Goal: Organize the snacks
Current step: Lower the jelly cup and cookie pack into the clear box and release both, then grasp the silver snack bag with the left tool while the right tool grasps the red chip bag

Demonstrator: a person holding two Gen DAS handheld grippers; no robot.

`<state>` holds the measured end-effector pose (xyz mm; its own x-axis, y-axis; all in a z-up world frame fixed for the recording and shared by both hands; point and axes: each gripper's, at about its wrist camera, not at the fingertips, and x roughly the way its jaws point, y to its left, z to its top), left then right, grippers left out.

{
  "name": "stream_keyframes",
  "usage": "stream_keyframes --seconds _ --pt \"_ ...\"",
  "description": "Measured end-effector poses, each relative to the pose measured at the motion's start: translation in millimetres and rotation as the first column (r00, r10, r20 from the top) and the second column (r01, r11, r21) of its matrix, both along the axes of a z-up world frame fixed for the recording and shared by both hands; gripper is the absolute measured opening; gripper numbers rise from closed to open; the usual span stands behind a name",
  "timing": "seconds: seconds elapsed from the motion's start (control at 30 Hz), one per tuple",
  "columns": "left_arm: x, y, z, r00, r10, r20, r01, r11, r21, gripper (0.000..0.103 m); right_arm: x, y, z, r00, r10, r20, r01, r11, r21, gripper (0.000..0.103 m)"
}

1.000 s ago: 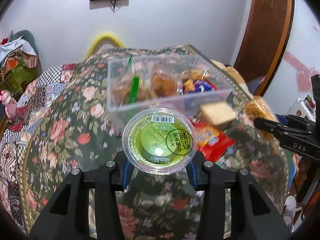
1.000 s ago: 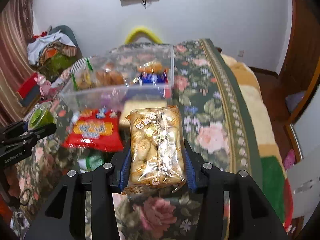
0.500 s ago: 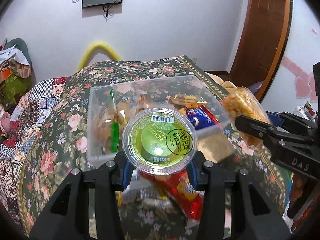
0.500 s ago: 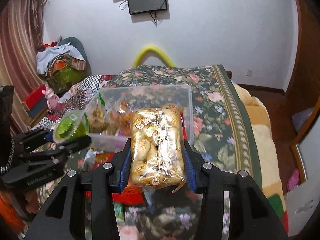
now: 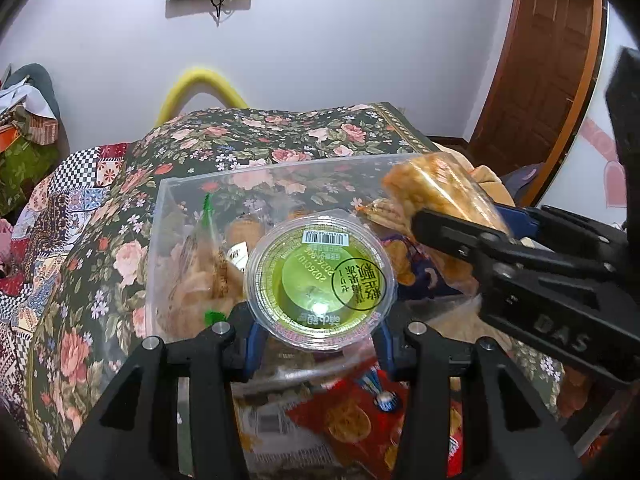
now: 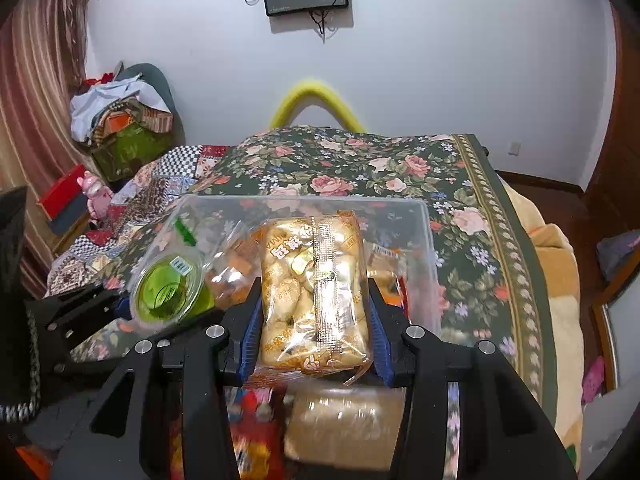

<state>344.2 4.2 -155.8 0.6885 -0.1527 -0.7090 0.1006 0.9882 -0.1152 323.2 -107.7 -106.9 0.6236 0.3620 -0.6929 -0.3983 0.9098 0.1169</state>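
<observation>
My left gripper (image 5: 318, 338) is shut on a round green jelly cup (image 5: 320, 276) with a clear lid, held over the near part of a clear plastic bin (image 5: 168, 200). The cup also shows in the right wrist view (image 6: 168, 288). My right gripper (image 6: 314, 344) is shut on a clear bag of golden biscuits (image 6: 314, 292), held above the bin (image 6: 424, 232) on its right side. The bag shows in the left wrist view (image 5: 440, 188). The bin holds several wrapped snacks.
The bin stands on a bed with a floral cover (image 6: 360, 160). A red snack packet (image 5: 360, 420) and a pale wrapped cake (image 6: 344, 424) lie in front of the bin. A pile of clothes (image 6: 120, 108) stands at the left wall, a wooden door (image 5: 540, 60) at the right.
Both grippers have moved forward and up over the bin with their snacks. The loose snacks in front of the bin have dropped toward the bottom of both views.
</observation>
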Motion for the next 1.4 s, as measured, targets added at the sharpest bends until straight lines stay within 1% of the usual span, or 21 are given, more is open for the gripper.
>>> stream_keyframes --seconds 0.2,0.33,0.47,0.6,0.7,0.8,0.87,0.9,0.97,1.1,1.17,1.2,1.27,1.4 --pt "15 3 -11 0.999 -0.010 -0.041 0.009 1.000 -0.019 0.045 25 9 -9 0.999 0.002 -0.040 -0.003 1.000 -0.013 0.042" --pt "15 -1 -16 0.999 -0.018 -0.049 0.018 1.000 0.000 0.045 35 11 -18 0.997 0.000 -0.076 -0.001 1.000 -0.013 0.042" --pt "17 -2 -21 0.997 -0.022 -0.073 0.020 1.000 -0.017 0.046 31 10 -19 0.997 -0.008 -0.079 0.007 1.000 -0.002 0.045" --pt "12 -1 -20 0.996 -0.015 -0.089 0.012 0.999 -0.030 0.047 28 13 -19 0.997 0.001 -0.076 -0.002 1.000 -0.018 0.052" --pt "6 2 -15 0.996 -0.008 -0.086 0.005 0.999 -0.034 0.050 23 12 -16 0.997 0.004 -0.072 -0.005 1.000 -0.019 0.053" --pt "-1 6 -8 0.996 -0.011 -0.091 0.005 0.998 -0.059 0.052 15 8 -10 0.998 0.004 -0.061 -0.005 1.000 -0.016 0.053" --pt "-8 8 0 0.998 -0.007 -0.069 0.003 0.998 -0.065 0.054 8 4 -5 0.999 0.004 -0.050 -0.005 1.000 -0.009 0.055" --pt "-14 9 6 0.999 -0.002 -0.046 0.000 0.998 -0.057 0.058 5 2 -2 0.999 0.003 -0.045 -0.003 1.000 -0.004 0.055" --pt "-25 11 17 1.000 0.005 -0.006 -0.005 0.999 -0.045 0.062 -4 -3 4 0.999 0.005 -0.032 -0.005 1.000 -0.003 0.056" --pt "-47 13 38 0.999 0.004 0.047 -0.003 1.000 -0.020 0.066 -22 -7 14 1.000 0.019 -0.013 -0.019 1.000 0.005 0.058" --pt "-58 16 44 0.998 0.005 0.061 -0.004 1.000 -0.004 0.067 -32 -7 17 1.000 0.029 -0.004 -0.029 1.000 0.005 0.061" --pt "-64 18 46 0.998 0.005 0.067 -0.005 1.000 0.004 0.068 -36 -6 17 0.999 0.036 -0.004 -0.036 0.999 0.006 0.066" --pt "-73 22 48 0.998 0.004 0.070 -0.005 1.000 0.014 0.071 -45 -5 16 0.999 0.045 -0.007 -0.045 0.999 0.012 0.073" --pt "-93 30 44 0.998 0.008 0.064 -0.010 0.999 0.038 0.078 -62 5 5 0.996 0.090 -0.029 -0.089 0.996 0.011 0.073"
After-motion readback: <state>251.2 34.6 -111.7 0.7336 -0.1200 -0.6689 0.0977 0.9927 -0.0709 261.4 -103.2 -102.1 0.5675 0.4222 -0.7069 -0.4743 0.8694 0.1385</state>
